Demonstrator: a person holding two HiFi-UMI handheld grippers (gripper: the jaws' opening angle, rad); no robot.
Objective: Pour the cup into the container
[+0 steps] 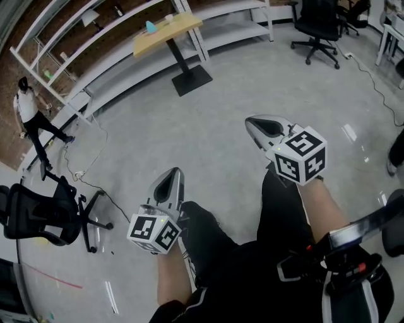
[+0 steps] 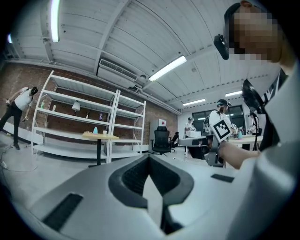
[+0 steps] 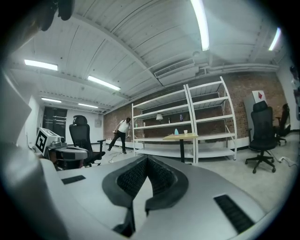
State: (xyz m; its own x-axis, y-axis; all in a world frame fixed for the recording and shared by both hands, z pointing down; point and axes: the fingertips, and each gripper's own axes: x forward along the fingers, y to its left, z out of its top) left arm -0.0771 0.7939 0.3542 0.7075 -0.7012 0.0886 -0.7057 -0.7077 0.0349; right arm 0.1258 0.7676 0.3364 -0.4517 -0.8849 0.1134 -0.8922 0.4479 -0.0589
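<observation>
A small wooden table (image 1: 167,28) stands far off by the shelving; on it are a blue item (image 1: 151,26) and a small white cup (image 1: 169,18). The same table (image 3: 180,137) with the blue item (image 3: 176,131) and cup (image 3: 185,132) shows small in the right gripper view, and the table (image 2: 100,136) also shows in the left gripper view. My left gripper (image 1: 175,171) and right gripper (image 1: 251,121) hang over bare floor in front of my legs, both pointing toward the table. Both are shut, with the jaws together and nothing between them.
White shelving (image 1: 76,57) runs along the brick wall behind the table. A black office chair (image 1: 44,214) stands at the left and another chair (image 1: 319,25) at the upper right. A person (image 1: 30,117) stands by the shelves. Cables (image 1: 88,170) lie on the floor.
</observation>
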